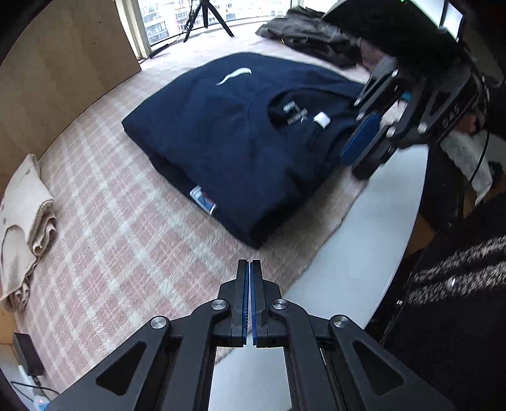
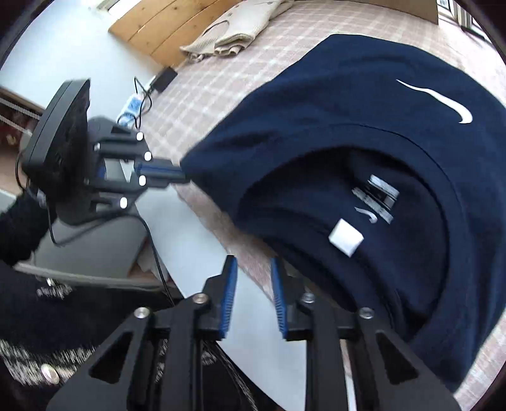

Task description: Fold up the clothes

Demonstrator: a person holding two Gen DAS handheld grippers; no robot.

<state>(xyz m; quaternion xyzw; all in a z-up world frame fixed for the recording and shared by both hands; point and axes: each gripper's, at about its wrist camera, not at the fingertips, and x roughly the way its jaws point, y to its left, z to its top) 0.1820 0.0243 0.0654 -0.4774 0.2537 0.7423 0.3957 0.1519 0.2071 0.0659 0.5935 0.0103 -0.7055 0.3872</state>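
Note:
A navy sweatshirt (image 1: 227, 132) with a white swoosh lies folded on the pink plaid cloth (image 1: 120, 234); it fills the right of the right wrist view (image 2: 363, 132). My left gripper (image 1: 250, 268) is shut and empty, a little short of the sweatshirt's near corner. In the right wrist view it (image 2: 185, 174) sits beside the sweatshirt's left corner; I cannot tell if it touches. My right gripper (image 2: 253, 265) is open and empty, at the sweatshirt's near edge by the collar. In the left wrist view it (image 1: 363, 158) hovers at the garment's right edge.
A folded beige knit (image 1: 22, 221) lies at the far left of the cloth, also in the right wrist view (image 2: 234, 28). A dark clothes pile (image 1: 310, 34) sits at the back. The white table edge (image 1: 363, 246) curves on the right. A power strip and cables (image 2: 136, 104) lie near it.

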